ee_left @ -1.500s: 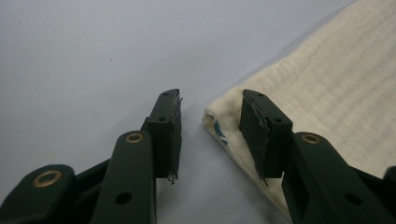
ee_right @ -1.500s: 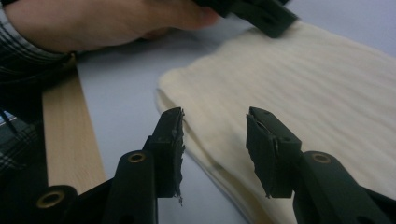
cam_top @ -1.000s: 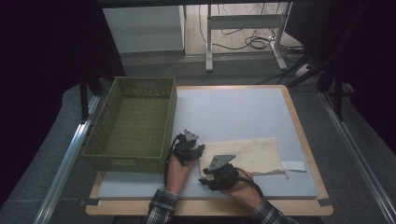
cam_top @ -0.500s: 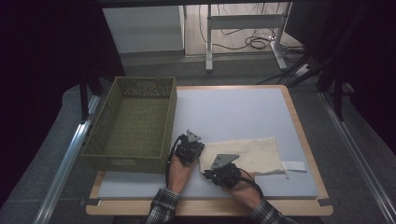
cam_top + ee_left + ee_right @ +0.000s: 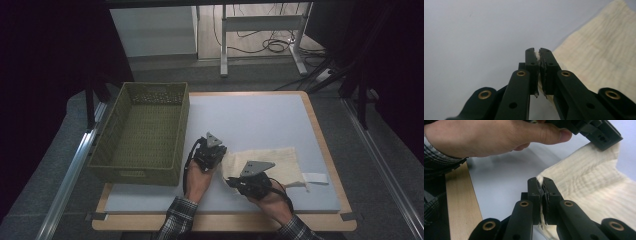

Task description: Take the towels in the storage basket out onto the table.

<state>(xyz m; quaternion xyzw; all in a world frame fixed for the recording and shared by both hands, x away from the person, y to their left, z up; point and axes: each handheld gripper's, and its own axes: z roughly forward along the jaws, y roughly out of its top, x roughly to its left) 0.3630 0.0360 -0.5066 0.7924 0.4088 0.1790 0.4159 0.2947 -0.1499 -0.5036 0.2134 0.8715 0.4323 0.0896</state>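
Pinching cream cloth (image 5: pixel 270 162) corners with left gripper (image 5: pixel 216 155) and right gripper (image 5: pixel 239 182), both clamped on fabric, cloth lying just right of green basket (image 5: pixel 142 132) on table (image 5: pixel 260 115).

— How many baskets are on the table?
— One green woven basket (image 5: pixel 142 132).
— And cloths?
— One cream cloth (image 5: pixel 272 161), with one white tag (image 5: pixel 316 178).
— Grippers?
— Two: the left gripper (image 5: pixel 216 153) and the right gripper (image 5: pixel 235 181).
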